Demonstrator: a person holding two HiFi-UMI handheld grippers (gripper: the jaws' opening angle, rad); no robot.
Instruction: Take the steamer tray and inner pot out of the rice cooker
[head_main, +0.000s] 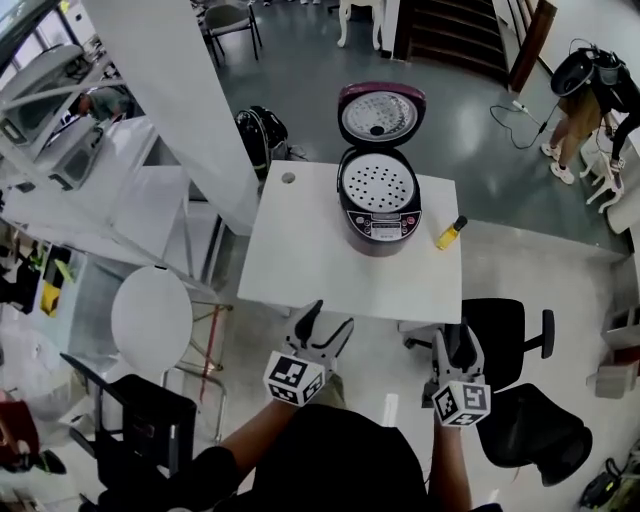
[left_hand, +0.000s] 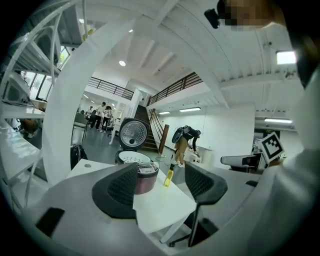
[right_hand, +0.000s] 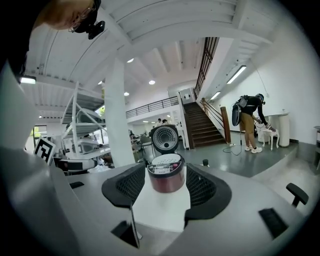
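Grey polished floor surrounds a white counter (head_main: 300, 250) that stands just ahead of both grippers. Toward its far right side, straight ahead of the right gripper (head_main: 457, 345) and ahead and to the right of the left gripper (head_main: 328, 320), sits the dark red rice cooker (head_main: 380, 215), well apart from both, its lid (head_main: 380, 115) swung up and back. The white perforated steamer tray (head_main: 378, 183) lies seated in the cooker's mouth, and the inner pot beneath it is hidden. A small yellow bottle (head_main: 451, 233) is on the counter just right of the cooker. Both grippers hang by the counter's near edge, each with its jaws spread apart and nothing held between them. A black office chair (head_main: 505, 330) stands just beside the right gripper.
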